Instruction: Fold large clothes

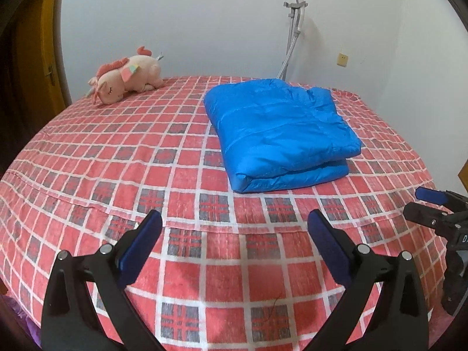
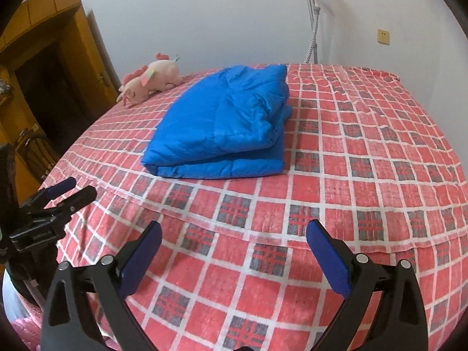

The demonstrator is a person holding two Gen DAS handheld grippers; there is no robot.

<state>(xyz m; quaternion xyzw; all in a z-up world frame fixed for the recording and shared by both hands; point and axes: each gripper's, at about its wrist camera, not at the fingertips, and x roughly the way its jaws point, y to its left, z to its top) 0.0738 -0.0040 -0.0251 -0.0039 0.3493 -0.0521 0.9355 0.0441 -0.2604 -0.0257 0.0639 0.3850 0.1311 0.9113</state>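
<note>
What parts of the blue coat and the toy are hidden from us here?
- Blue jacket: folded, so the inner layers, sleeves and underside are hidden in both views.
- Plush unicorn: its far side is turned away; small in the right wrist view.
- Bed: its near edge is cut off by the picture's bottom edge.

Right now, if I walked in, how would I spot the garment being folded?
Look at the bed with the red checked sheet. Near its middle lies a folded blue puffer jacket, doubled over into a thick, shiny rectangle. The only other thing on the bed is a pink plush unicorn by the far edge.
</note>
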